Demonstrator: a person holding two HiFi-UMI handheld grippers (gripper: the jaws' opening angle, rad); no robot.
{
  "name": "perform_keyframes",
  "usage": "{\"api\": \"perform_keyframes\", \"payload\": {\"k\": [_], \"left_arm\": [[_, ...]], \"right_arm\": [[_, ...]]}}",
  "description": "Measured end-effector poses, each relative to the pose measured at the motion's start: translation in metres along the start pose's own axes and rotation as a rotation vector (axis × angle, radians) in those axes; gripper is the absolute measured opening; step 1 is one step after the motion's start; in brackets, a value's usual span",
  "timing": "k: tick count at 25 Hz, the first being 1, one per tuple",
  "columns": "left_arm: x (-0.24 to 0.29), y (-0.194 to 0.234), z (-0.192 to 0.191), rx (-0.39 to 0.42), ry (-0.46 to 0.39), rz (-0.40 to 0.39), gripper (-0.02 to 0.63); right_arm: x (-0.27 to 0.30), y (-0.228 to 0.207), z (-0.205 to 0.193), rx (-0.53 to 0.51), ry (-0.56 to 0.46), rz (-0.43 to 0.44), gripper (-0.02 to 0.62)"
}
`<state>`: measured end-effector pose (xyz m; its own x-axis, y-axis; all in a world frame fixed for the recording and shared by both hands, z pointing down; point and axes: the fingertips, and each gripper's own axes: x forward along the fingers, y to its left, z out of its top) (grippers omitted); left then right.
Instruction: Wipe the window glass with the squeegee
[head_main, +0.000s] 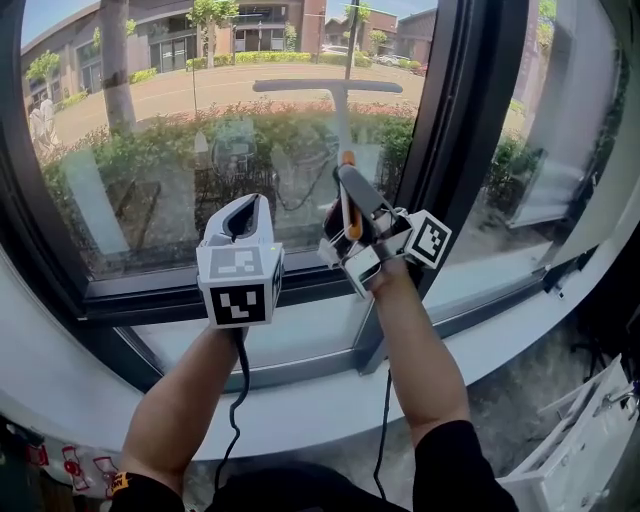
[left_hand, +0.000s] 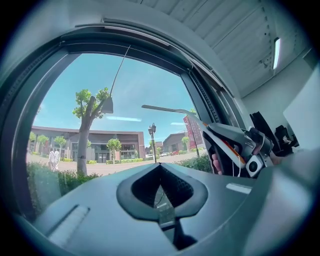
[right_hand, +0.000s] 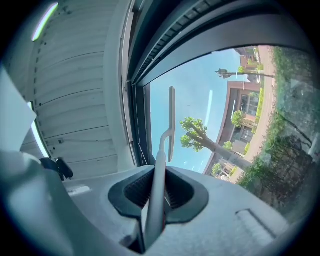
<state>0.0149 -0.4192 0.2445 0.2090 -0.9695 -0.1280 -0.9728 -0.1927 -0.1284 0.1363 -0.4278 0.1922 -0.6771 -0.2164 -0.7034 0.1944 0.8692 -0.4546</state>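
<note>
Left gripper (head_main: 243, 212) sits low and left, right gripper (head_main: 352, 196) just beside it on the right, both in front of the window glass (head_main: 170, 150) and above the sill (head_main: 60, 345). The squeegee (head_main: 343, 112) stands up out of the right gripper, its handle between the fingers (right_hand: 177, 197), and its blade lies crosswise high on the glass, above both grippers. The window post (head_main: 462, 130) runs down just right of the right gripper, and a second pane (head_main: 565, 140) lies beyond it, further right. The bottom frame (head_main: 150, 300) lies between glass and sill, behind the left gripper.
</note>
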Motion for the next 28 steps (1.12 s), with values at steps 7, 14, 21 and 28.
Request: {"api": "perform_keyframes", "payload": {"k": [7, 14, 21, 28], "left_arm": [[0.005, 0.0, -0.003, -0.01, 0.006, 0.003, 0.017], [0.008, -0.007, -0.017, -0.015, 0.025, -0.004, 0.018], [0.003, -0.013, -0.041, -0.02, 0.057, -0.015, 0.018], [-0.005, -0.012, -0.078, -0.065, 0.12, -0.01, 0.018]], "right_arm": [[-0.006, -0.004, -0.005, 0.01, -0.005, 0.007, 0.044], [-0.031, -0.016, -0.019, 0.058, -0.023, -0.001, 0.044], [-0.059, -0.028, -0.041, 0.095, -0.034, -0.027, 0.044], [-0.096, -0.045, -0.07, 0.128, -0.038, -0.081, 0.044]]}}
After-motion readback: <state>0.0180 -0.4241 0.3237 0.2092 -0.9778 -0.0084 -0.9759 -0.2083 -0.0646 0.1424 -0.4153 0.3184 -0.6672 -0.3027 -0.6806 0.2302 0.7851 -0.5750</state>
